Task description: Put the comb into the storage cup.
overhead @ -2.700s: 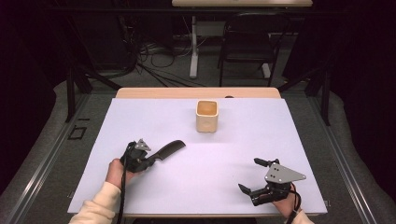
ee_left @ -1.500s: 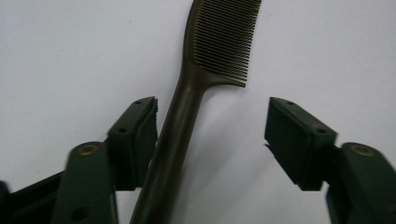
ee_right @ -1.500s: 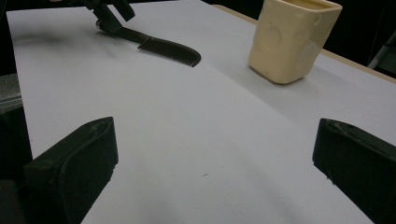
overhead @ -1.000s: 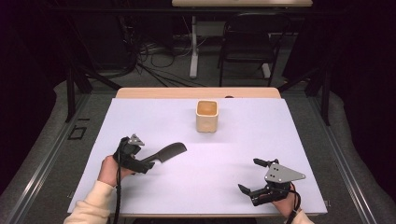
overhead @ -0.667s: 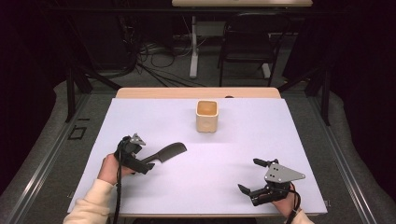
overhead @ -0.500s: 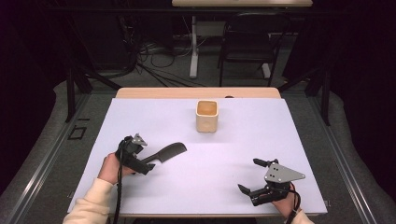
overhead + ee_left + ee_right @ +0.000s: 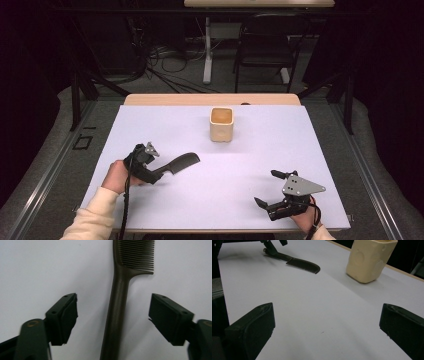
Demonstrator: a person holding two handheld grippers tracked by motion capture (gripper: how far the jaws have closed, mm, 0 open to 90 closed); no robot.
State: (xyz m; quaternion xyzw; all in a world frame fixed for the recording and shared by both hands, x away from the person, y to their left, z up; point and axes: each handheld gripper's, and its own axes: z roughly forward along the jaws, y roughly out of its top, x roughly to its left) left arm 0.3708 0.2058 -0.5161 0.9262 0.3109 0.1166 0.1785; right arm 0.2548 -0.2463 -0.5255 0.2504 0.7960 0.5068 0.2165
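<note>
A dark comb (image 7: 181, 162) lies on the white table (image 7: 300, 140), teeth end pointing right and away. My left gripper (image 7: 151, 172) is at its handle end. In the left gripper view the jaws of the left gripper (image 7: 113, 313) stand wide open on either side of the comb's handle (image 7: 117, 322), and neither pad touches it. A cream cup (image 7: 221, 124) stands upright near the table's far middle. My right gripper (image 7: 265, 188) rests open near the front right with nothing between its jaws. From the right gripper (image 7: 327, 325) I see the comb (image 7: 303, 265) and the cup (image 7: 370, 258) farther off.
A wooden strip (image 7: 170, 99) runs along the table's far edge. Beyond it are dark floor, cables and a chair (image 7: 265, 55). A broad stretch of bare table surface lies between the two grippers and around the cup.
The left hand and gripper have drawn slightly left along the comb's handle since the earliest frame. Over the last second nothing visibly moves. The right gripper has stayed still.
</note>
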